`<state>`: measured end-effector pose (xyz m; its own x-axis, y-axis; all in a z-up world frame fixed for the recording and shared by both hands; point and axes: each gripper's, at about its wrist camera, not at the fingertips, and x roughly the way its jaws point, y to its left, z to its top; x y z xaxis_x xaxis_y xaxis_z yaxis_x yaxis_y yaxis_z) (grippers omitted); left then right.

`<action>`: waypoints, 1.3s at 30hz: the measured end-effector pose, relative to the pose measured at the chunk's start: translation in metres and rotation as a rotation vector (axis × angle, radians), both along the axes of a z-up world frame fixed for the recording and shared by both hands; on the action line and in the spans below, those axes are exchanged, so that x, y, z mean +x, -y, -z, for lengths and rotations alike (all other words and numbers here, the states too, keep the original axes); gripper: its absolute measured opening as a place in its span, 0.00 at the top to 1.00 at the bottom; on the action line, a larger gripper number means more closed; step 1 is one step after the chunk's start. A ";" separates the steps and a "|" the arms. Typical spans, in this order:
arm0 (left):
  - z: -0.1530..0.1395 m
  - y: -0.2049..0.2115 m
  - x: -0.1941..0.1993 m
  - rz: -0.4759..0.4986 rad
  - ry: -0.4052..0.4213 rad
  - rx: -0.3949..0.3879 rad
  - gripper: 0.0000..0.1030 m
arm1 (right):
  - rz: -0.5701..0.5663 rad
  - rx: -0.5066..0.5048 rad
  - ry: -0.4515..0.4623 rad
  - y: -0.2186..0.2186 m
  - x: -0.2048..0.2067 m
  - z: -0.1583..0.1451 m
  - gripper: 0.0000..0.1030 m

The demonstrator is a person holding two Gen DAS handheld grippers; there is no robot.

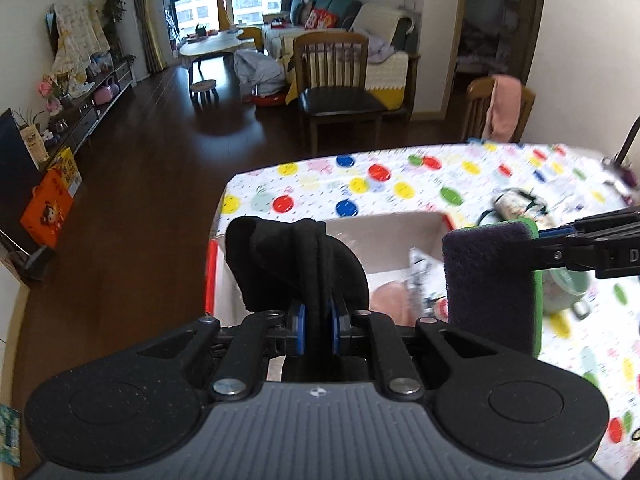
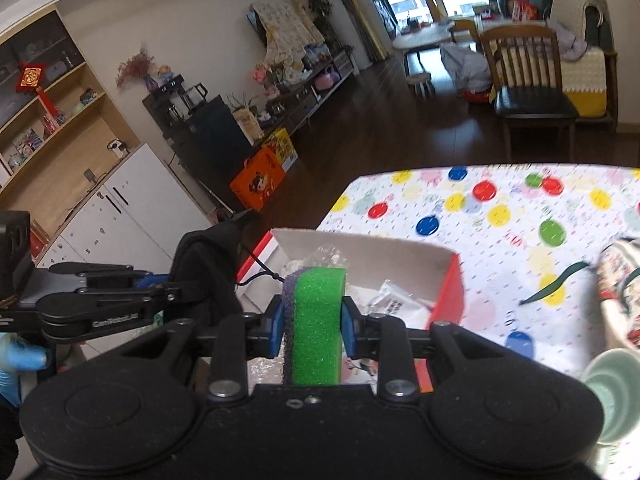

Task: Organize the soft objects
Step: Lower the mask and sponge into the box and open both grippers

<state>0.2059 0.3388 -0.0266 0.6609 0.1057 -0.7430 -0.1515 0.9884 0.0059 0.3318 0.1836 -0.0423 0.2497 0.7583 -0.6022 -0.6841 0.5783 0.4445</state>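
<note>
red-sided cardboard box [image 2: 448, 292] with a white interior sits open on the surface [image 2: 500, 216], which wears a cloth of coloured dots. inside the box: a pink soft item [image 1: 390, 300], crinkled clear plastic wrap [image 2: 328, 258], and a small printed packet [image 2: 394, 304]; contents partly hidden by the tools.

left gripper [image 1: 318, 326]: blue-padded fingers [image 1: 299, 328] nearly together, clamped on a black fabric piece [image 1: 292, 264]. the fabric stands up from the pads and folds over at the top, hanging above the near-left corner of the box. from the right wrist view the same fabric [image 2: 208, 268] shows at the left, beside the box's left wall, a thin cord trailing off it.

right gripper [image 2: 312, 326]: fingers [image 2: 275, 330] narrowly apart, pressing both flat sides of a sponge [image 2: 318, 320], green foam with a dark purple scouring layer on its left face. the sponge stands on end between the pads, above the near side of the box. in the left wrist view the sponge [image 1: 492, 284] shows its purple face, just right of the black fabric, over the box's right part.

a blue-gloved hand [image 2: 16, 360] shows at the left edge of the right wrist view.

pale green cup [image 2: 612, 392] stands on the surface to the right of the box; a patterned pouch [image 2: 620, 288] with a dark green strap lies beyond it.
</note>
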 end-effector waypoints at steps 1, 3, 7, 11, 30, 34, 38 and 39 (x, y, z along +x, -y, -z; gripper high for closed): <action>0.004 -0.002 0.005 0.002 -0.011 0.013 0.89 | -0.002 -0.002 -0.009 -0.004 0.001 0.003 0.73; 0.014 -0.006 0.014 0.009 -0.038 0.014 0.89 | -0.001 -0.008 -0.028 -0.011 0.003 0.009 0.73; 0.034 -0.005 0.027 0.037 -0.093 0.039 0.89 | 0.004 -0.009 -0.068 -0.025 0.009 0.019 0.73; 0.055 -0.005 0.039 0.037 -0.129 0.042 0.89 | 0.010 -0.025 -0.083 -0.034 0.012 0.028 0.73; 0.111 -0.023 0.055 -0.038 -0.215 -0.099 0.89 | 0.026 -0.088 -0.154 -0.056 0.018 0.065 0.73; 0.118 -0.023 0.054 -0.045 -0.215 -0.110 0.89 | 0.021 -0.105 -0.147 -0.061 0.018 0.067 0.70; 0.122 -0.024 0.053 -0.051 -0.218 -0.128 0.89 | 0.021 -0.127 -0.141 -0.064 0.015 0.069 0.68; 0.123 -0.024 0.052 -0.054 -0.221 -0.130 0.89 | 0.022 -0.132 -0.140 -0.064 0.015 0.069 0.67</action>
